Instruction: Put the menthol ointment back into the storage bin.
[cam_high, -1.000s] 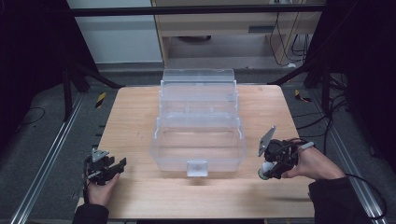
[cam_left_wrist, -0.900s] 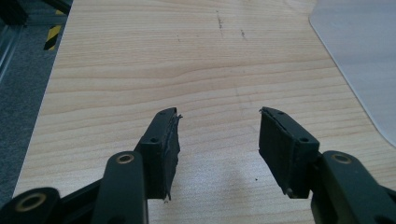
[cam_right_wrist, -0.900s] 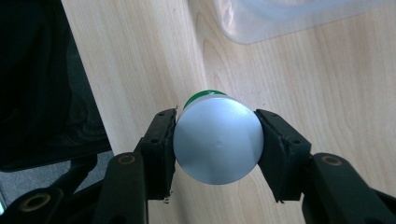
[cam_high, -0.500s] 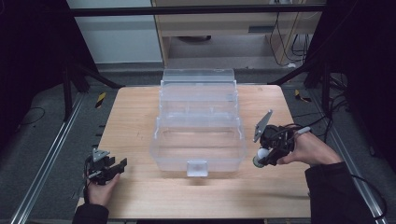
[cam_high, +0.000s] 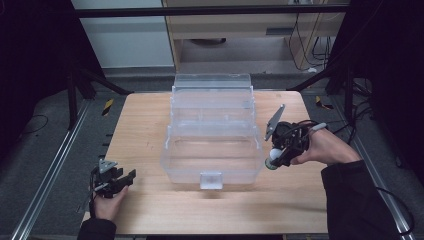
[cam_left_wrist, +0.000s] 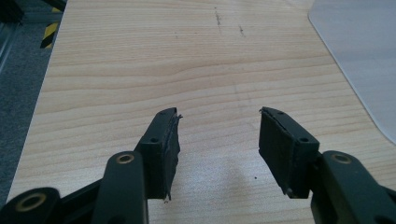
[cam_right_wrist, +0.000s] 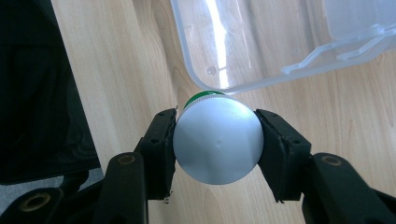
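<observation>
I hold the right gripper (cam_high: 274, 159) clamped on a white bottle (cam_right_wrist: 217, 141) beside the clear box (cam_high: 212, 150) near the desk's (cam_high: 150, 125) right edge, likely for loading, so next I lift it over the wall, while the left gripper (cam_left_wrist: 217, 140) rests wide and empty.

In the right gripper view the bottle (cam_right_wrist: 215, 142) shows just its round white base and a sliver of green at the far end; the rest of its body lies behind that base. The clear box (cam_right_wrist: 280, 42) is cut off by the top and right edges. In the left gripper view a pale corner of the box (cam_left_wrist: 359, 51) runs off the right edge. In the high view the bottle (cam_high: 272, 160) is too small to tell any detail.
</observation>
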